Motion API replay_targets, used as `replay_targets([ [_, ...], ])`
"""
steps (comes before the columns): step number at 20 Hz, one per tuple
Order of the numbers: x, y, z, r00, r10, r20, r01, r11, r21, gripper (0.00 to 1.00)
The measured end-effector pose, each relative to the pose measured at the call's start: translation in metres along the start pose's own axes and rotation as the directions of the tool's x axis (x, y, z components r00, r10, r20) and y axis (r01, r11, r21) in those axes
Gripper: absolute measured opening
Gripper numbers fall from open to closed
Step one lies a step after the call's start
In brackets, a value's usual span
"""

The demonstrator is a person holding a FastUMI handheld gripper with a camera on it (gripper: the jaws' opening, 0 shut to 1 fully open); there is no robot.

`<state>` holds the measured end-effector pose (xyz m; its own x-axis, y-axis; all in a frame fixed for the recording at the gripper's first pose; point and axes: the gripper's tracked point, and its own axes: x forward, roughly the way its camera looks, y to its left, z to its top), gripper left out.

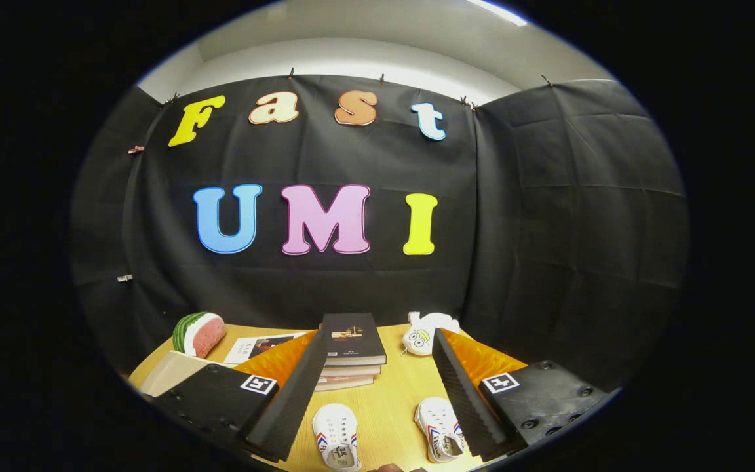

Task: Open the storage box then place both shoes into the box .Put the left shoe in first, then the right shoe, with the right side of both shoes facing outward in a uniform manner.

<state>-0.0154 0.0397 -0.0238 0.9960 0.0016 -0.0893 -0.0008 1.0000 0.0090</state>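
Claw [377, 367] spread wide, empty, above two white shoes [337, 436] on table [390, 393].

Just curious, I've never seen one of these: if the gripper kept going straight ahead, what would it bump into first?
Probably the stack of books beyond the open gripper; the two shoes lie lower, between its fingers. Depth is hard to judge.

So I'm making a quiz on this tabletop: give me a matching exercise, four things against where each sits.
Things:
1. stack of books
2. watermelon slice toy
3. two white shoes
4. white plush toy

Places:
A. near the booth wall, beyond the right finger
B. on the table between the open fingers
C. beyond the left finger, far side
D. just ahead, between the fingertips, stacked

Pairs: 1-D, 2-C, 3-B, 4-A
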Motion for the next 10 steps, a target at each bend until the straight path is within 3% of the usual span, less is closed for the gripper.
replay_targets([
  [10,0.002,0.045,-0.048,0.973,0.123,-0.193,-0.1,0.987,0.124,0.98],
])
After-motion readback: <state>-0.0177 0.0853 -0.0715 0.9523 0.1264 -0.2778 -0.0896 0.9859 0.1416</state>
